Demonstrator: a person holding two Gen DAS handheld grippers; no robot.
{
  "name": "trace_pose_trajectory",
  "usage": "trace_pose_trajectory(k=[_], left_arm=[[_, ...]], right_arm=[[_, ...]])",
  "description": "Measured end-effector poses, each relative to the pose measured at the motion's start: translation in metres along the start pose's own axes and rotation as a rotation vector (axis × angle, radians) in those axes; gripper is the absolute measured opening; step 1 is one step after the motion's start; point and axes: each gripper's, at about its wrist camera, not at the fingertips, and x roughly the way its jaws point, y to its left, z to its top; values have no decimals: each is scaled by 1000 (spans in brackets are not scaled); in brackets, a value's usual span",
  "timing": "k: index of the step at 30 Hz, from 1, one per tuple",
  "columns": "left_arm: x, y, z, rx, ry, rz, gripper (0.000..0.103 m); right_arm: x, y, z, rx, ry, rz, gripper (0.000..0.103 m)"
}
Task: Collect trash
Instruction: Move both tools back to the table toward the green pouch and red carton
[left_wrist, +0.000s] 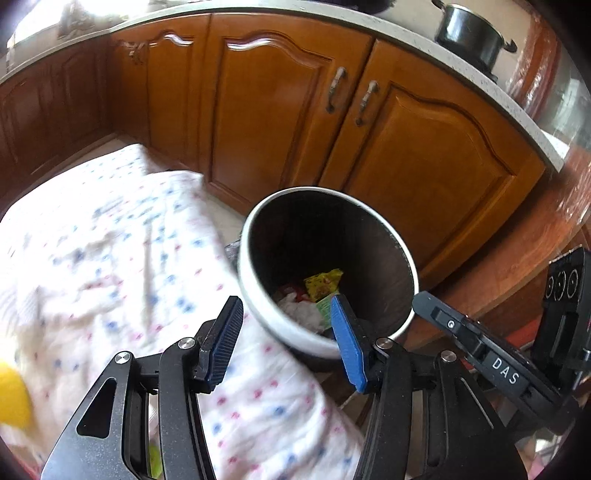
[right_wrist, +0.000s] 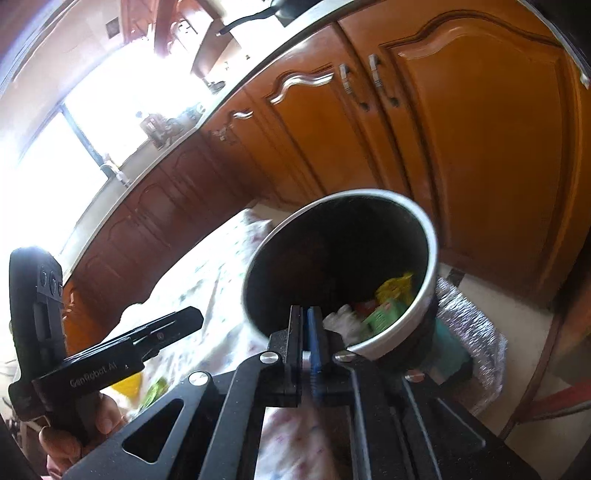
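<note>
Yellow blob (left_wrist: 13, 398) sits at the far left on the dotted white cloth (left_wrist: 110, 258), probably more trash waiting its turn, though it's too blurry to name. Moving right, the left gripper (left_wrist: 284, 339) hangs released, blue pads spread with nothing between them, straddling the near rim of the trash bin (left_wrist: 258, 302). That reads like a drop spot: the bin sits right against the cloth, so stuff only needs a short carry. Inside are a yellow wrapper (left_wrist: 323, 282), crumpled white paper (left_wrist: 301, 310) and a green packet (right_wrist: 384, 314). Further right, the right gripper (right_wrist: 309, 332) is clenched tight on nothing, also aimed at the bin mouth.
</note>
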Motion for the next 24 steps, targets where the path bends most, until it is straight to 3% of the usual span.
trace_pose_trajectory(k=[4,5,6,8,13,16,24], left_arm=[[-22,19,-19,-38,-23,12,50],[-29,25,-25,-46,-32,22,50],[-35,30,-30,-55,-37,27,51],[-47,40,-40,-75,-49,31,54],[-75,64,-65,-108,-81,67,59],[-97,82,-83,-135,-103,91,63],[-132,116,-117,-219,-129,140,63]], right_arm=[[-1,18,-15,-13,22,44,11],[0,23,-19,-17,31,55,22],[0,28,-23,-18,38,66,44],[-2,37,-31,-29,42,84,56],[-3,61,-50,-50,68,123,56],[-5,74,-62,-66,82,140,63],[0,99,-85,-88,121,179,64]])
